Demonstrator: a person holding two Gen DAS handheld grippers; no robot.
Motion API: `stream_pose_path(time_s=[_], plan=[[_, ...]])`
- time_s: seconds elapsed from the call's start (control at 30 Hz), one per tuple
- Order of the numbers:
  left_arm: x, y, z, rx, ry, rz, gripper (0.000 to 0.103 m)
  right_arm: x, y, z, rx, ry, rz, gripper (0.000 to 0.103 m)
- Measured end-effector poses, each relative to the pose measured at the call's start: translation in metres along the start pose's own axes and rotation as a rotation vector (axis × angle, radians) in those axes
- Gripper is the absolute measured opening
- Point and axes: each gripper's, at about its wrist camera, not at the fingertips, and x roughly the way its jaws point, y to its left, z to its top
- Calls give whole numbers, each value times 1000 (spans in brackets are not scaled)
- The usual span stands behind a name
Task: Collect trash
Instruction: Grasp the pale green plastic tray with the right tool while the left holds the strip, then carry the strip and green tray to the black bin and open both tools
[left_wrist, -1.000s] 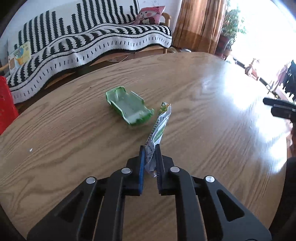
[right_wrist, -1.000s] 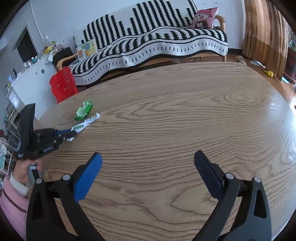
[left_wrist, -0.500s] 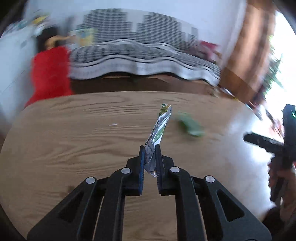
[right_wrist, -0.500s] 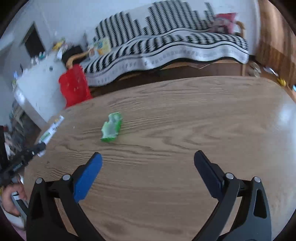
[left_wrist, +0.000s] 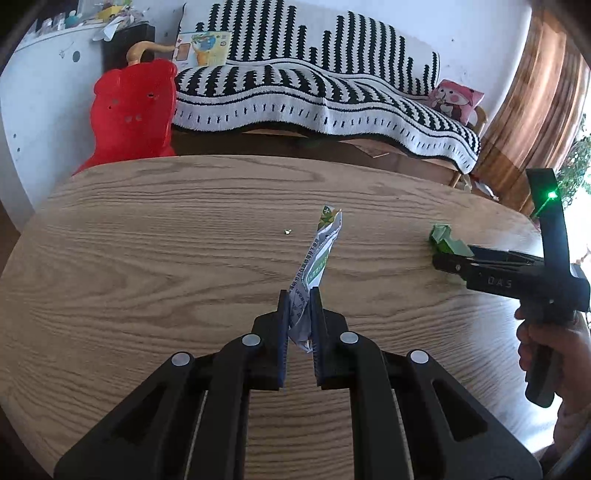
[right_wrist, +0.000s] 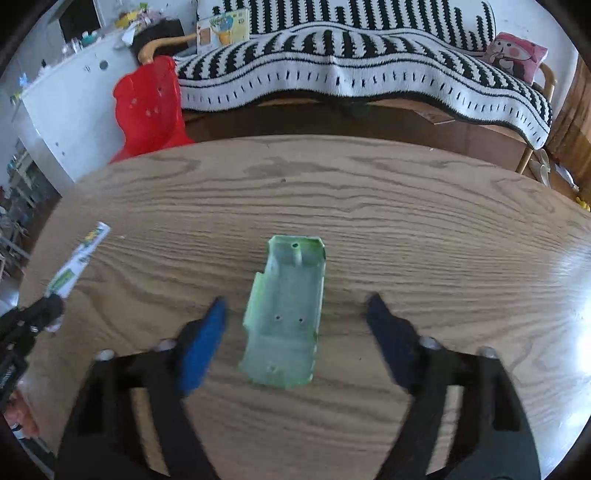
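Lying between the right tool's (right_wrist: 295, 306) closing jaws, untouched: green tray (right_wrist: 286, 314).

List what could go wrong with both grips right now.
1. The right gripper has just been closing around the green plastic shell, but its fingers do not touch it yet; the thin, hollow shell may skid on the wooden table or tip as one finger lands first.
2. The left gripper pinches only the wrapper's bottom end; the limp strip could slip out.
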Motion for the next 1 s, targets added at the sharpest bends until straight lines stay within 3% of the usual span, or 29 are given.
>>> stream_pose_path(time_s=[0.07,0.33,0.67,0.77,0.87,0.97,1.0], plan=[[4,4,0,-10,5,4,10,3,5,1,-40,-3,-21,34],[7,0,4,-12,10,14,10,-6,-6,-9,-35,-4,23,34],[-16,-25,3,4,-15,-15,10,-51,-6,-24,-40,-42,87,34],[-34,-42,2,20,-43,-95,10,-82,-14,-35,-15,-62,137,34],[-60,-71,5,44,-98,-196,10,-141,-31,-44,23,-175,172,34],[-91,-119,3,122,-160,-269,10,-205,-65,-81,104,-289,204,34],[-104,-142,-1,173,-181,-301,10,-230,-82,-107,137,-330,210,34]])
